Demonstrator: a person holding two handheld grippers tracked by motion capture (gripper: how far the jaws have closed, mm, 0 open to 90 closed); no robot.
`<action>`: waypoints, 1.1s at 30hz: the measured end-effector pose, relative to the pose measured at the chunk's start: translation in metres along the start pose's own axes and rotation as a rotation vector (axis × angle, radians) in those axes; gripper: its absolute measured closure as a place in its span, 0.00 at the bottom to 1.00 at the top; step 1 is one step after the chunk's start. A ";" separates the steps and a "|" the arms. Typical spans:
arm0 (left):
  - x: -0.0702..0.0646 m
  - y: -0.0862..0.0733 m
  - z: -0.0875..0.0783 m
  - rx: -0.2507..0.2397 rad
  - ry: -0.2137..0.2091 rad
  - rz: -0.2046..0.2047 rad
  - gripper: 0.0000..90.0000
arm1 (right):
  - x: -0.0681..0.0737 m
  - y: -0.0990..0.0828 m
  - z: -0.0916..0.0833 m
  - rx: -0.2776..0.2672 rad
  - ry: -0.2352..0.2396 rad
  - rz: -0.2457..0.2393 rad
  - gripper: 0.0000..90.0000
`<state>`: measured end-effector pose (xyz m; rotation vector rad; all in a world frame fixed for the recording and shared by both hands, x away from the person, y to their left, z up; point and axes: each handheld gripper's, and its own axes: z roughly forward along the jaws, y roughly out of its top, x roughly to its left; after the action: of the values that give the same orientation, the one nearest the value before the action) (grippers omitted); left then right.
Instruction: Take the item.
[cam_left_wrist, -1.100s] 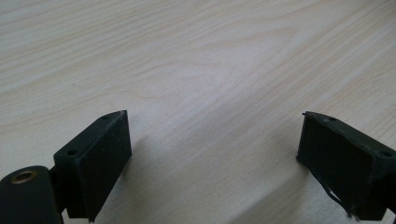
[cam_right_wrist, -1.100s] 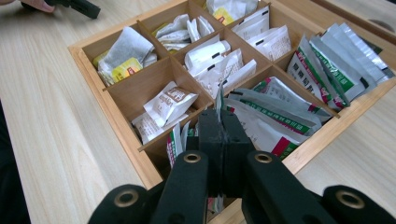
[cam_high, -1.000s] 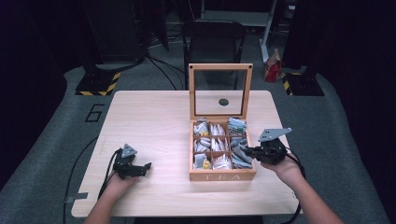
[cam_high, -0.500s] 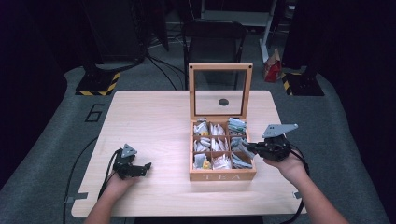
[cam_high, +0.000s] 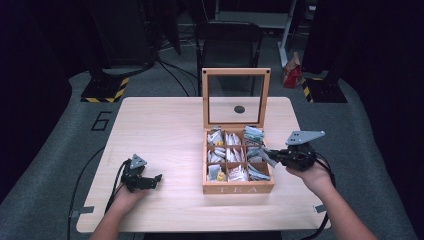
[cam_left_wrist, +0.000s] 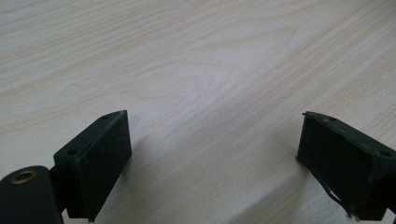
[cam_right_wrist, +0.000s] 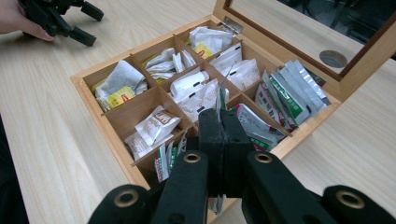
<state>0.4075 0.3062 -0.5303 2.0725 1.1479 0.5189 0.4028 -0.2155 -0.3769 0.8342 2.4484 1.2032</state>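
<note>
Sachets (cam_right_wrist: 198, 95) in the box (cam_right_wrist: 112, 142) looked light, thin and crinkly; best pinched by an upper edge. Right gripper (cam_right_wrist: 223, 122) fingers pinched one sachet; left gripper (cam_left_wrist: 212, 154) fingers stood spread over the counter (cam_left_wrist: 196, 60).

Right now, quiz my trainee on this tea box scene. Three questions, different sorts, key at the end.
1. True or false: the lid of the tea box stands open.
2. Which gripper has its jaws pressed together? A) left gripper B) right gripper C) both
3. Fill in: the left gripper rests on the bare ___, away from the box.

Key
1. True: the glass-paned lid stands upright behind the compartments.
2. B: the right gripper's jaws are together on a thin sachet over the box's near edge; the left's are wide apart.
3. table
</note>
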 end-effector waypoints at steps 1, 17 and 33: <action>0.000 0.000 0.000 -0.001 0.000 0.001 0.10 | -0.001 0.000 -0.001 -0.003 -0.003 -0.002 1.00; 0.000 0.000 0.000 0.000 0.000 0.000 0.10 | -0.016 -0.003 -0.017 -0.018 -0.058 0.024 1.00; 0.000 0.000 0.000 0.000 0.000 -0.001 0.10 | -0.033 -0.013 -0.033 -0.031 -0.124 0.065 1.00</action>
<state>0.4075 0.3062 -0.5303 2.0721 1.1484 0.5182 0.4082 -0.2625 -0.3665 0.9573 2.3151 1.1715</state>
